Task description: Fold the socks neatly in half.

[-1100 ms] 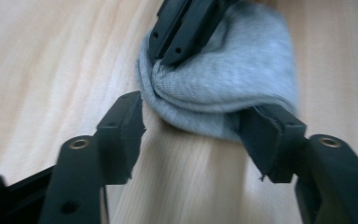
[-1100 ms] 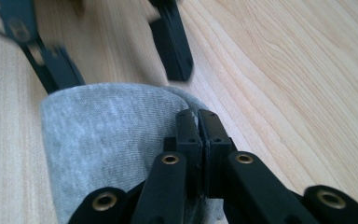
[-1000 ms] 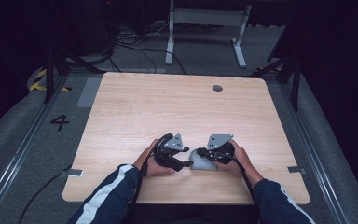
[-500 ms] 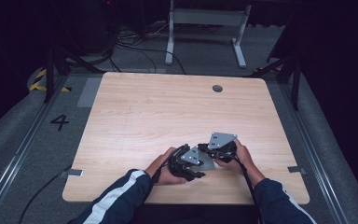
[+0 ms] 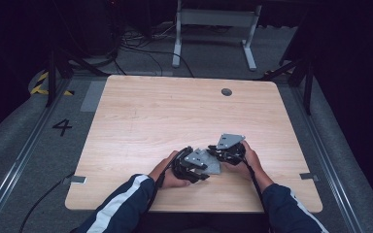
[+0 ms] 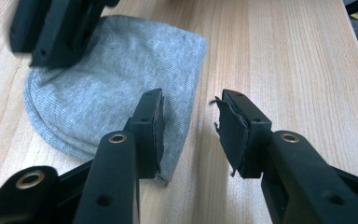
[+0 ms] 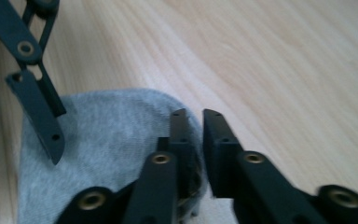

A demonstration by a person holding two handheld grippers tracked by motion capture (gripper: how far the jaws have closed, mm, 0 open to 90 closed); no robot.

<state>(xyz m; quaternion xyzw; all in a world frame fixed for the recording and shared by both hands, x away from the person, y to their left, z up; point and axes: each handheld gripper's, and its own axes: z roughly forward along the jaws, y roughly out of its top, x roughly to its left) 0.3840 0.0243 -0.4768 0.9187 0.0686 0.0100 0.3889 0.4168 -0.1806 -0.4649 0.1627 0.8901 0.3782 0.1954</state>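
a grey knit cloth (image 6: 116, 79) lies flat on the wooden surface (image 5: 175, 111), near its front edge, between the person's two hands. the left tool (image 6: 189, 123) stands open, one jaw over the cloth's edge, the other over bare wood. the right tool (image 7: 196, 140) is nearly closed at the cloth's rim, its jaws pinching the fabric edge.

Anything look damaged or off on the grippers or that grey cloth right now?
Yes: in the left gripper view, the pad on the left gripper's right-hand jaw looks torn, its edge ragged and peeling from the jaw. The other pad looks intact. The grey knit cloth lies flat on the table with no visible damage.
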